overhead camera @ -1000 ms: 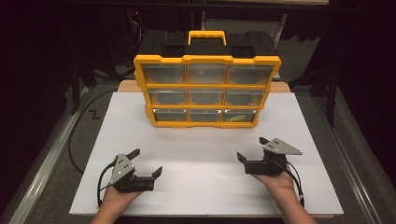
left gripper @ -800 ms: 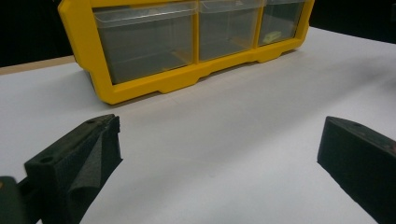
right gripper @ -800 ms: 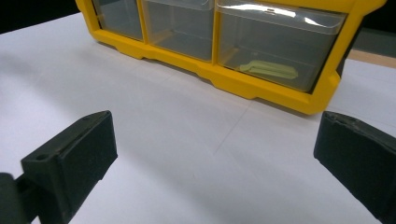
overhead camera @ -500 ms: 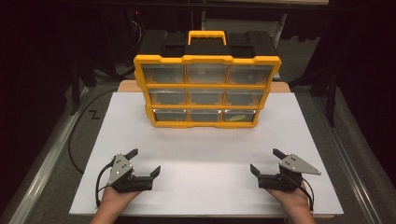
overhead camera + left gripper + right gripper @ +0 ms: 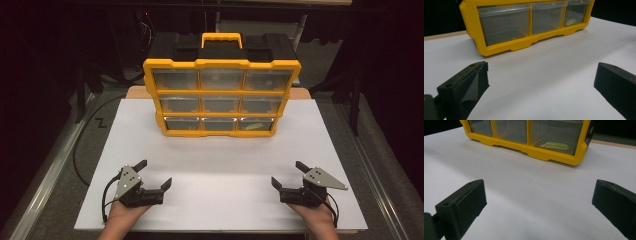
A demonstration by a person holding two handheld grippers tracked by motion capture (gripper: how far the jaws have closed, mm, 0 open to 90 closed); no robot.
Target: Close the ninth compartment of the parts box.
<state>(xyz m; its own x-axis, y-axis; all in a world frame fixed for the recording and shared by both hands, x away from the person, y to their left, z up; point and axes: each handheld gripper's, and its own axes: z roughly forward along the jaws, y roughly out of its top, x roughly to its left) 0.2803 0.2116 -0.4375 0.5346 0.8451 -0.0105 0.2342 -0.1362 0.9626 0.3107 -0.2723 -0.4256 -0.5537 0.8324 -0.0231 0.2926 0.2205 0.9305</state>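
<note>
A yellow and black organiser (image 5: pixel 221 97) with a carry handle stands upright at the back middle of the white board (image 5: pixel 220 160), showing three rows of clear drawers. Its bottom right drawer holds a pale yellow-green piece (image 5: pixel 555 145), also seen from the left gripper view (image 5: pixel 570 22). My left gripper (image 5: pixel 155 172) rests low near the front left of the board, open and empty (image 5: pixel 540 82). Near the front right, my right gripper (image 5: pixel 287 173) is open too, with nothing between its jaws (image 5: pixel 539 200). Both point toward the organiser, well short of it.
A black cable (image 5: pixel 80 150) loops on the grey floor left of the board, beside a metal rail (image 5: pixel 45 175). A wooden table edge (image 5: pixel 135 92) shows behind the board. Dark stands and gear surround the back.
My right gripper has drawn back toward the front edge and out to the right, then settled. The left gripper has barely shifted. Both stayed open.
</note>
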